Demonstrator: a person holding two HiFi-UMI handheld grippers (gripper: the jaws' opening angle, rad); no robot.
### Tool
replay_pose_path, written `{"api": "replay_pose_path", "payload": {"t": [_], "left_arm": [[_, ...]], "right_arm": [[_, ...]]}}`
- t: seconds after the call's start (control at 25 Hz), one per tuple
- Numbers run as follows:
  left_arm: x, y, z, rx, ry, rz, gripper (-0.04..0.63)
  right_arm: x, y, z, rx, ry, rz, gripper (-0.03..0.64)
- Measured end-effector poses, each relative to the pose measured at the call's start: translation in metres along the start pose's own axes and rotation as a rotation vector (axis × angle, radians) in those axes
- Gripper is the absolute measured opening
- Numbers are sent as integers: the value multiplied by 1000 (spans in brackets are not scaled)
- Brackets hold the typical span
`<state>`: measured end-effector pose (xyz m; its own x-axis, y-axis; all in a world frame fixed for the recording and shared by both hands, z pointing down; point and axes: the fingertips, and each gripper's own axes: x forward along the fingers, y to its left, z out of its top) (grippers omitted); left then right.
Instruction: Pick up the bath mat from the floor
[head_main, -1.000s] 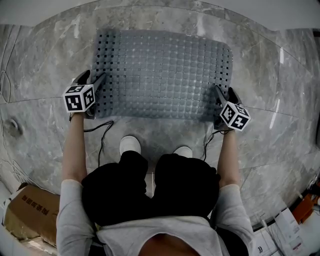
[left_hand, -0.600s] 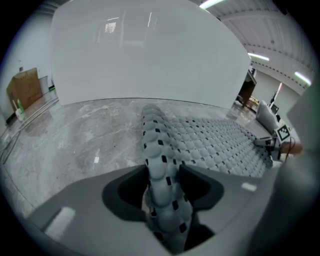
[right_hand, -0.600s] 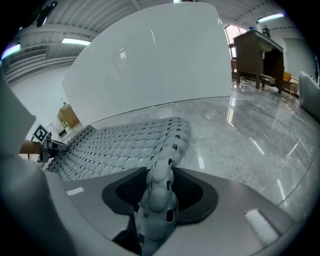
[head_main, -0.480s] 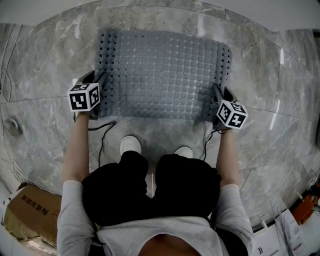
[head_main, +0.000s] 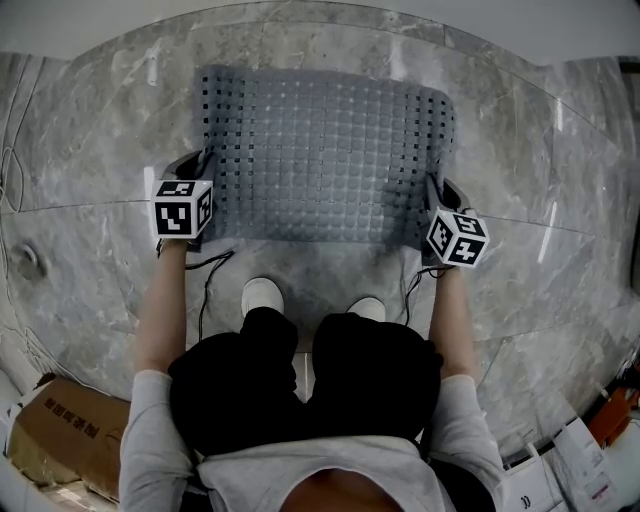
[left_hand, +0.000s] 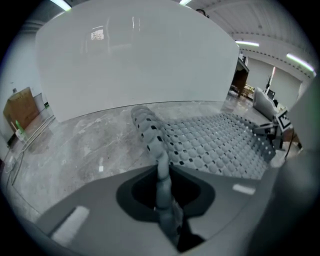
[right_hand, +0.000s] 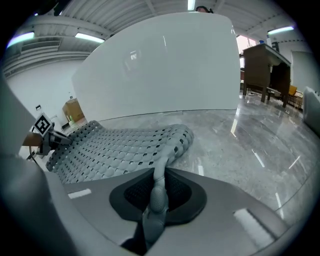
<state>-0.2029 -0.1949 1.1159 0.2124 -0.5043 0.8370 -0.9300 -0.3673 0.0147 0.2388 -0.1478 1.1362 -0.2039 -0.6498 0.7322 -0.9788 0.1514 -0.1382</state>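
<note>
The left hand-held gripper (left_hand: 162, 187) is clamping the left edge of the grey perforated bath mat (head_main: 330, 150). Its jaws have just been closing, and the rim is pinched between them. The mat is lying across the marble floor (head_main: 90, 150), beyond the person's white shoes (head_main: 262, 295), and is curling up at both held edges. The right hand-held gripper (right_hand: 156, 190) is gripping the mat's right edge, its jaws likewise having just been closing on the rim.
</note>
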Motion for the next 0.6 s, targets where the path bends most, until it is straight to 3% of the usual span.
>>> {"api": "replay_pose_path", "payload": {"t": [0.24,0.6], "left_arm": [[-31,3,22,-32,-77,-21,46],[-103,-1,83,-34,-97,-2,48]], "right_arm": [[-21,17,26,21,-48,17,38],[-82,33,96,43,-83,14,37]]}}
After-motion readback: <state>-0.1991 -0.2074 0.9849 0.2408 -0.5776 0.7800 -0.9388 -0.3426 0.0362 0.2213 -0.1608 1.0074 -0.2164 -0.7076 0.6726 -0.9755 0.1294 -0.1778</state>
